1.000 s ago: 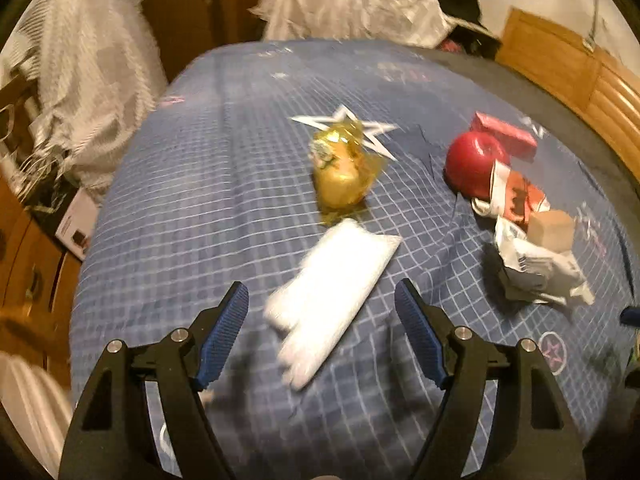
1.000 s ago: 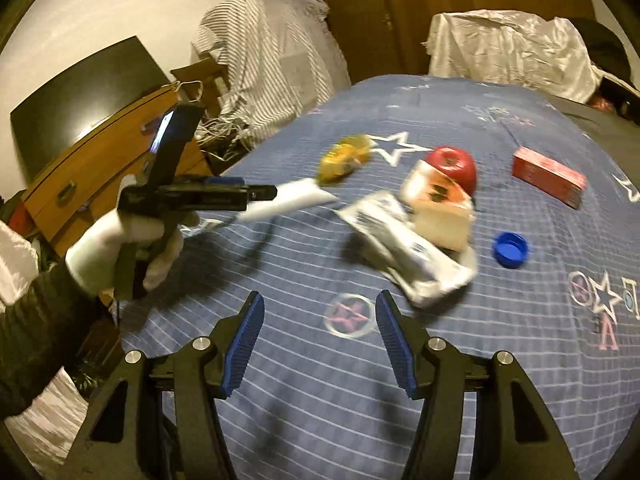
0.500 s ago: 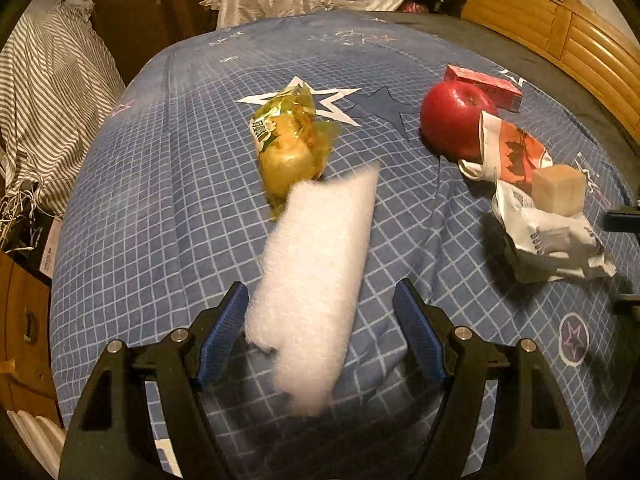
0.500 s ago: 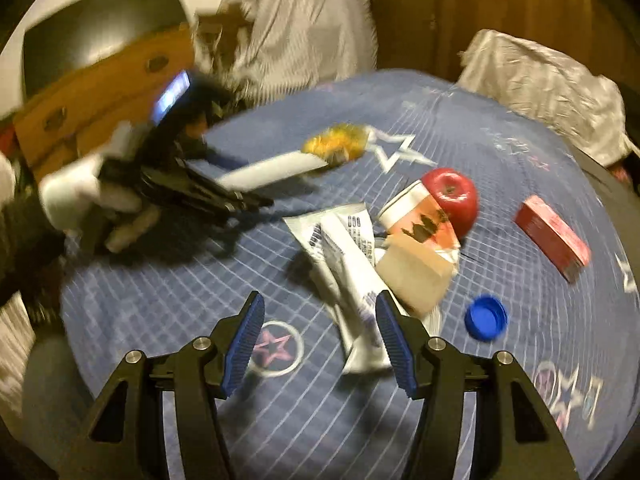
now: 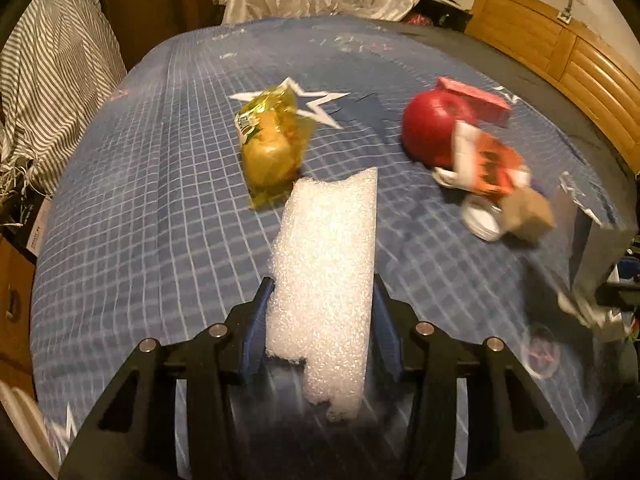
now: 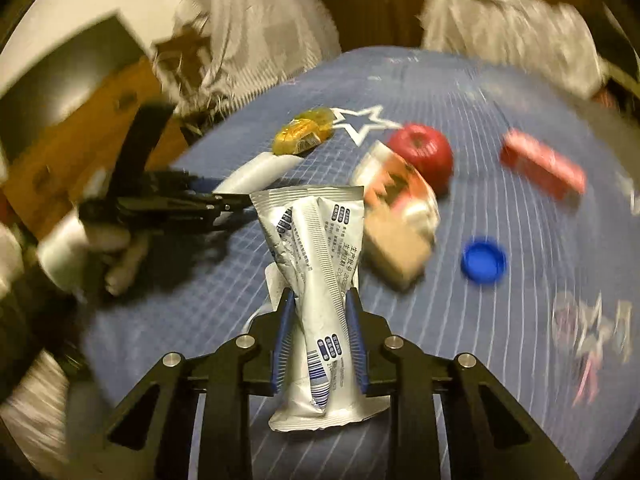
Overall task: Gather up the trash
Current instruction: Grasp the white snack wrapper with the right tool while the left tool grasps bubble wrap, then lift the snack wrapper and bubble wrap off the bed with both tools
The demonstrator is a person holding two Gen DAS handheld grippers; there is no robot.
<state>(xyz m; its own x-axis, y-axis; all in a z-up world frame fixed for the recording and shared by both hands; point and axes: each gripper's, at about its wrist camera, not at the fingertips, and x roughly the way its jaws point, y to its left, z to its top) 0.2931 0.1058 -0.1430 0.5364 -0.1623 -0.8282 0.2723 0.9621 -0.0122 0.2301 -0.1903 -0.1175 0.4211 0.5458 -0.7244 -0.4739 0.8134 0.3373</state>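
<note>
Two grabs going at once, pickup step: left gripper (image 5: 320, 320) fingers are closing onto the white foam strip (image 5: 328, 264), pads already pressing its sides; right gripper (image 6: 318, 336) fingers are closing, pinching the silver wrapper (image 6: 316, 264). Both pieces are at the near edge of the bed (image 5: 140, 184); lifted or not, can't tell. Both grippers are pointing steeply down fwd. Next, imo: lift clear, carry to a bin — none in view. Yellow snack bag (image 5: 272, 140), paper cup (image 5: 484, 160), blue cap (image 6: 483, 261) are waiting.

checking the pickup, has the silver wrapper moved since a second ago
Yes. The silver wrapper then lay beside the tan box; now it stands between the closing right gripper pads, nearer the camera than the box.
</note>
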